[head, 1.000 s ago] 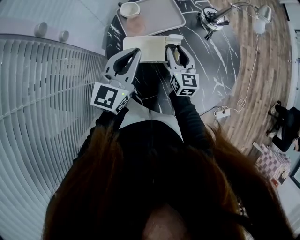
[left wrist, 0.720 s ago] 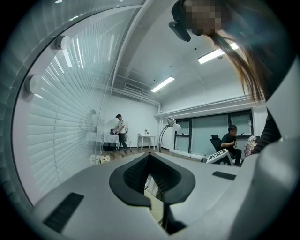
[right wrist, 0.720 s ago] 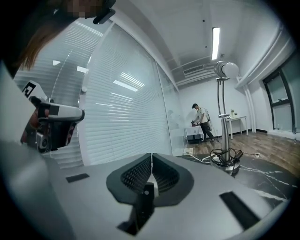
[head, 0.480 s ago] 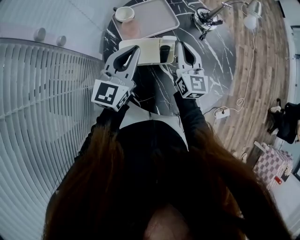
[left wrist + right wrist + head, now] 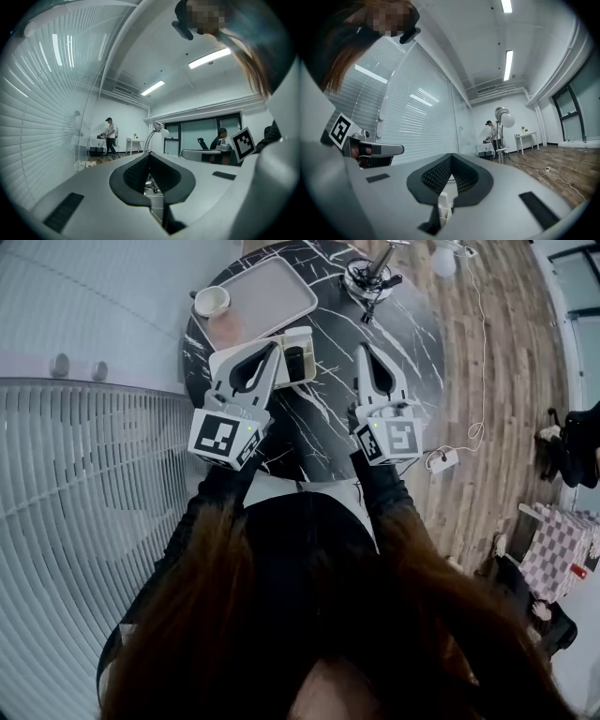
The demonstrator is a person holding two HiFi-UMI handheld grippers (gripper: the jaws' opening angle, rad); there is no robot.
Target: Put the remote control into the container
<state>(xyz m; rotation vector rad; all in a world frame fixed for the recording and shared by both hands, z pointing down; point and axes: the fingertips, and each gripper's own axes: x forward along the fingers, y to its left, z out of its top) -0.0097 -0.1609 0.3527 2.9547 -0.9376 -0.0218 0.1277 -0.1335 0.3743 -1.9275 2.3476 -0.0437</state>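
A white container [image 5: 234,365] stands on the round black marble table [image 5: 412,343]. The dark remote control [image 5: 294,362] lies inside it at its right end. My left gripper [image 5: 273,346] is shut and empty, its tips over the container beside the remote. My right gripper [image 5: 362,352] is shut on nothing, over bare table to the right of the container and apart from it. Both gripper views look level across the room past closed jaw tips, the left gripper [image 5: 149,153] and the right gripper [image 5: 451,155]; neither shows the remote.
A grey tray [image 5: 272,292] with a white cup [image 5: 210,302] lies behind the container. A desk lamp's base [image 5: 367,277] stands at the table's far edge. Blinds fill the left side. A power strip [image 5: 441,461] lies on the wooden floor at the right. People stand far off in the room.
My right gripper was open at the container's right end; it has drawn back to the right and shut with nothing in it. The remote now shows in the container. The left gripper shifted slightly.
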